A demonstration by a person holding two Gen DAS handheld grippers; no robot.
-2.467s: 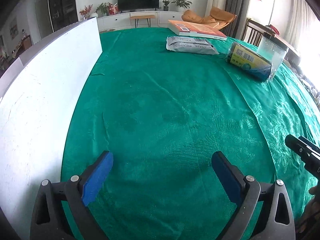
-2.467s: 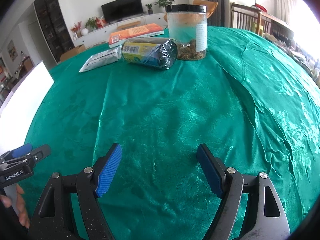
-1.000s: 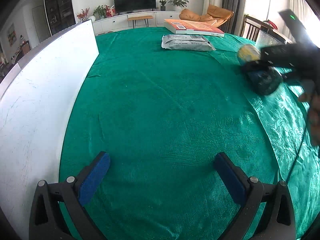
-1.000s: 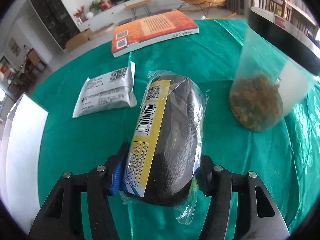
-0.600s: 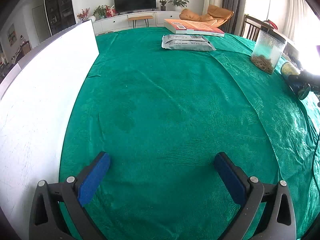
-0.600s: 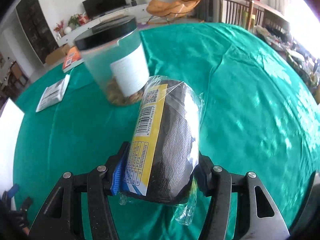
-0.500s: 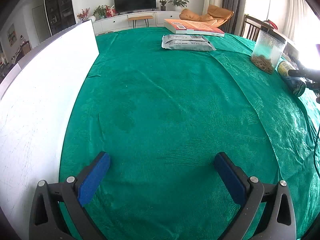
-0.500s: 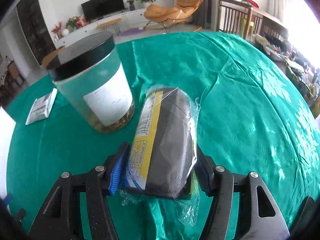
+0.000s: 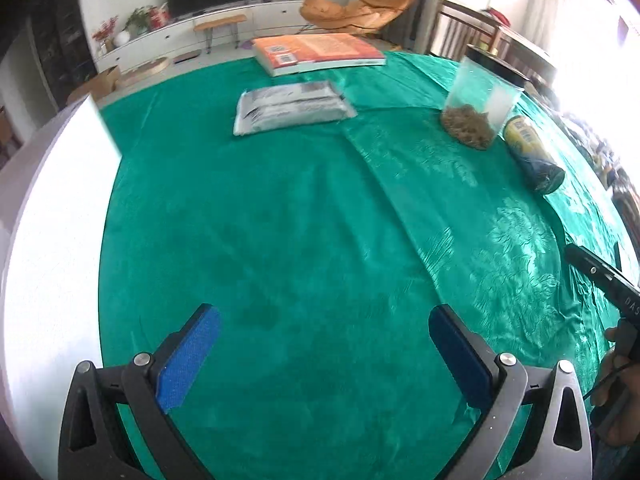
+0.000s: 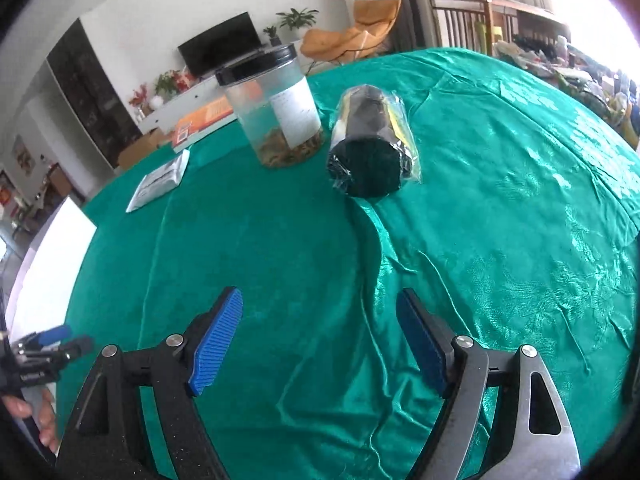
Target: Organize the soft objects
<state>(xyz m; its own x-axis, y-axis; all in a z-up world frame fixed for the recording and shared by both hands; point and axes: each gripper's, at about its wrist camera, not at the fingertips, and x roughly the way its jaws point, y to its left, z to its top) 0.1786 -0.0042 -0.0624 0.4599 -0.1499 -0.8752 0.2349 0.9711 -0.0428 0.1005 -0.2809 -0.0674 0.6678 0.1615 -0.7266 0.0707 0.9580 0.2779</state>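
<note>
Now both grippers hang empty over the green tablecloth [image 10: 280, 240].

Right gripper [image 10: 320, 340]: jaws opening, nothing between them. Left gripper [image 9: 324, 354]: spread wide, empty. The plastic-wrapped dark roll [image 10: 370, 152] lies toward the table's far edge, just beside the clear jar [image 10: 276, 116]; a grey pouch [image 9: 292, 106] and an orange book [image 9: 320, 50] lie farther along that edge.
</note>
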